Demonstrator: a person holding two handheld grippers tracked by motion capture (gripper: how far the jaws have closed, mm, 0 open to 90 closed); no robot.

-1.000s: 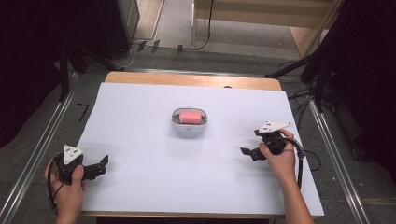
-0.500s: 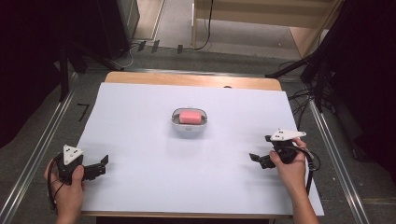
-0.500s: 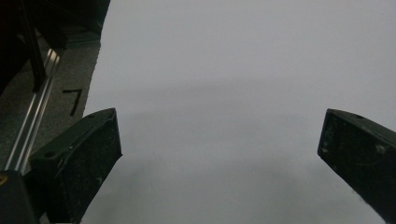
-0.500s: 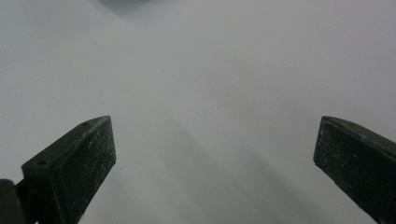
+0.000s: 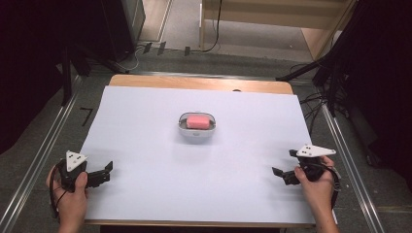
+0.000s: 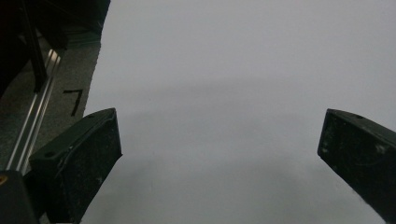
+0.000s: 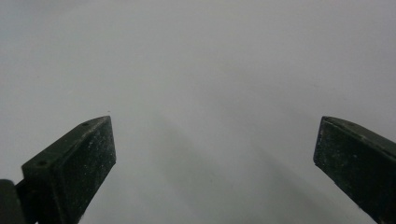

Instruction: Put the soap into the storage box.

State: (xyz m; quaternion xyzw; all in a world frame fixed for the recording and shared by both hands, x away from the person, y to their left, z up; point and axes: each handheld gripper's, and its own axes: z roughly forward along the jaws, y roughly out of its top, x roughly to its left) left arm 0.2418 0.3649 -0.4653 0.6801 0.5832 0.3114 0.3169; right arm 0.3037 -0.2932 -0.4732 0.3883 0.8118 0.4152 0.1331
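Soap dish [image 5: 197,127]: white, oval, pink bar [image 5: 197,121] inside, sits mid-sheet just past centre toward 12 o'clock, well apart from both grippers. Left gripper [image 5: 103,172] at 8 o'clock near the front-left corner of the white sheet [image 5: 145,145], held in the left hand [image 5: 70,196], jaws spread wide, nothing between them; its own view has bare sheet and the metal rail [image 6: 32,123] at left. Right gripper [image 5: 283,171] at 4 o'clock near the front-right edge, in the right hand [image 5: 318,187], jaws likewise spread, empty, over plain sheet.
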